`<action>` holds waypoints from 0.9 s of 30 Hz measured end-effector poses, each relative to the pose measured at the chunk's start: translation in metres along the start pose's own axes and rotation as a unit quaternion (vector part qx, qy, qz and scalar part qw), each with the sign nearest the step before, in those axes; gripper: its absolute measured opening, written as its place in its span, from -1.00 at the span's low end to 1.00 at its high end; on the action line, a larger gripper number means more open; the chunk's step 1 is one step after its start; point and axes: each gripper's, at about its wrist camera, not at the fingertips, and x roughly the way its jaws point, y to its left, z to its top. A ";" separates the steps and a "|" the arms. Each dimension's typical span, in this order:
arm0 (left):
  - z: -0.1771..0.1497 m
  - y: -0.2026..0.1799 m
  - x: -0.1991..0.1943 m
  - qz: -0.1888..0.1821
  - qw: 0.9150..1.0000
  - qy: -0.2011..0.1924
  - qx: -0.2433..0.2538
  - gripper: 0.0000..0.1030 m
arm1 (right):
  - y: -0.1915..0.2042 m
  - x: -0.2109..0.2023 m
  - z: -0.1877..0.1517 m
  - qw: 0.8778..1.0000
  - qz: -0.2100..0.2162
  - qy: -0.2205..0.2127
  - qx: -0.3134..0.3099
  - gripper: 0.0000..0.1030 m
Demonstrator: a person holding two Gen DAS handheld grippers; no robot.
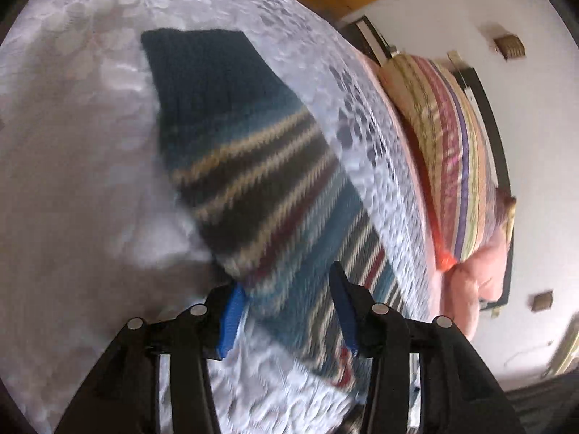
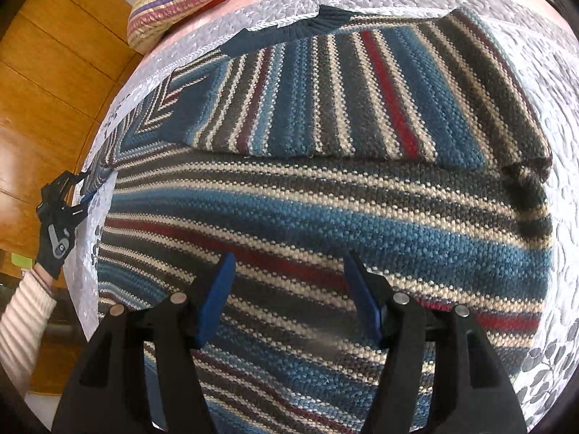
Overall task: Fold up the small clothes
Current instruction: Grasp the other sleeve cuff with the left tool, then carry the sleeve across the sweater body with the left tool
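The blue, cream and red striped knitted sweater [image 2: 325, 188] lies partly folded on the white embossed bedspread [image 1: 72, 126]. Both tongs, left [image 1: 286, 307] and right [image 2: 289, 296], hover released over it; next, pinch its sleeve.

- Left gripper [image 1: 286, 311]: black plastic arms, round silver pins behind bright blue ribbed fingertips [image 1: 231, 320].
- Right gripper [image 2: 289, 298]: same black frame, darker blue pads [image 2: 217, 298], silver pins behind them.
- Sleeve [image 2: 23, 322]: pale ribbed knit.
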 end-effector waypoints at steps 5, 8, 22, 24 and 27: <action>0.017 -0.007 0.010 0.031 1.000 -0.005 0.003 -0.61 | -0.004 0.003 -0.002 1.000 -0.002 0.000 0.009 0.22; 0.021 -0.017 0.007 0.034 0.999 -0.009 0.021 -0.74 | -0.005 0.002 -0.005 1.000 -0.003 0.000 0.010 0.21; -0.106 -0.172 -0.031 -0.077 0.961 0.031 0.262 -0.78 | -0.019 -0.022 -0.010 1.000 -0.024 -0.012 0.014 0.22; -0.128 -0.189 -0.027 -0.090 0.956 0.039 0.276 -0.78 | -0.021 -0.024 -0.011 0.999 -0.024 -0.014 0.016 0.22; -0.169 -0.219 -0.016 -0.109 0.946 0.052 0.301 -0.78 | -0.024 -0.027 -0.012 0.999 -0.024 -0.017 0.018 0.21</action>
